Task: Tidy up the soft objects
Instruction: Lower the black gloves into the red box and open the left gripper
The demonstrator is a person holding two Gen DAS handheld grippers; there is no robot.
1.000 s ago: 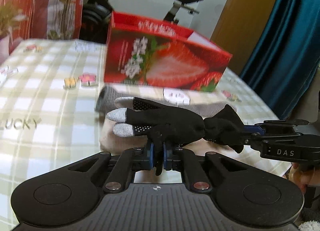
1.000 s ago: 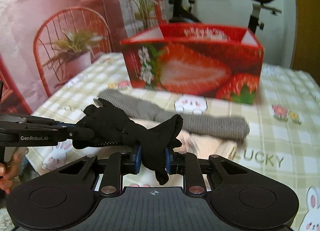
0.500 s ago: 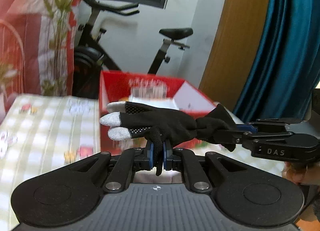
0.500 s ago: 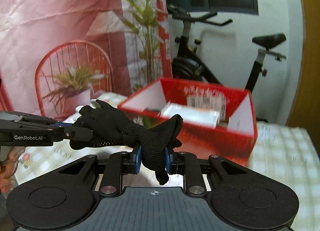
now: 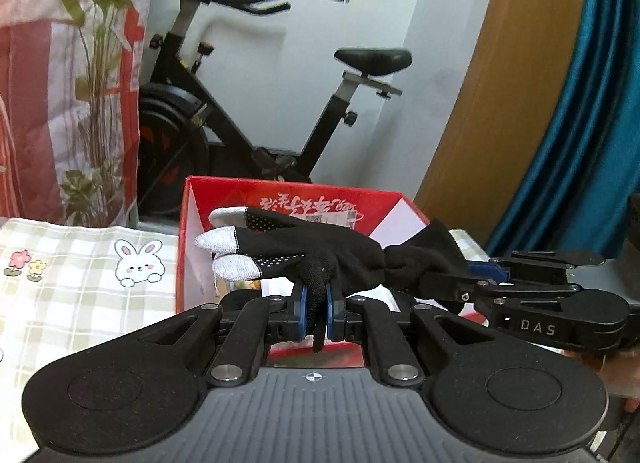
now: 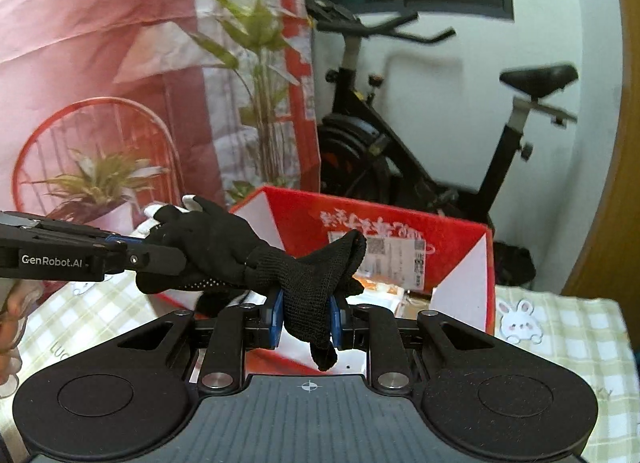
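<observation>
A black glove (image 5: 320, 251) with grey fingertips hangs stretched between both grippers, above the open red strawberry box (image 5: 280, 199). My left gripper (image 5: 315, 313) is shut on the glove's palm edge. My right gripper (image 6: 307, 317) is shut on the bunched cuff end of the glove (image 6: 308, 287). In the left wrist view the right gripper (image 5: 440, 285) comes in from the right; in the right wrist view the left gripper (image 6: 160, 259) comes in from the left. The red box (image 6: 400, 231) holds paper items on its floor.
A checked tablecloth with rabbit prints (image 5: 80, 283) covers the table around the box. An exercise bike (image 5: 248, 119) stands behind the table by a white wall. A blue curtain (image 5: 580, 123) hangs at the right, and a red chair with a plant (image 6: 96, 179) stands at the left.
Both grippers have carried the glove up and forward from above the folded grey and beige cloths to over the red box. The folded cloths have dropped out of view. Grips unchanged.
</observation>
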